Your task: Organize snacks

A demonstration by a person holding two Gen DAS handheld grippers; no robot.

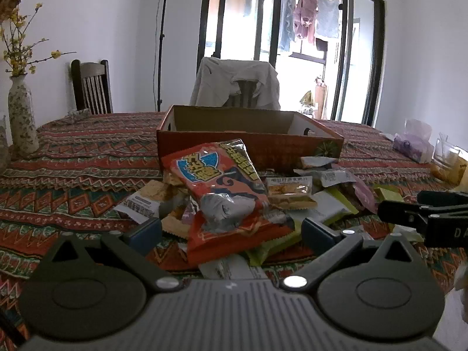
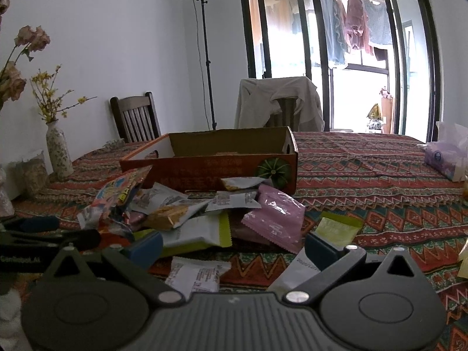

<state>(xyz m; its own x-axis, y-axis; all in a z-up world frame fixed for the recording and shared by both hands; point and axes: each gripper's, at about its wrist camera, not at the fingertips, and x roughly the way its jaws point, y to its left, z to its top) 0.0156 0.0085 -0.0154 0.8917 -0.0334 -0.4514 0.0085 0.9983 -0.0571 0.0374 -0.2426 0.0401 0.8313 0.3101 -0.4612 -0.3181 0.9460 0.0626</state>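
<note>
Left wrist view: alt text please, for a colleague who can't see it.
The open left gripper faces a big red snack bag atop a pile of packets, in front of an orange cardboard box on a patterned tablecloth. The right gripper enters at right.

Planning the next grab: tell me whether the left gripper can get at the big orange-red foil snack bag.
Probably yes. The left gripper is open, and the big orange-red foil snack bag lies atop the pile right between its fingers, nothing covering it.

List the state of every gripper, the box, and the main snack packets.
left gripper: open, around the red snack bag.
right gripper: open, holding nothing.
cardboard box: open-topped, upright, looks empty.
red snack bag: sealed, atop the pile.
pink packet: sealed, lying flat.
</note>
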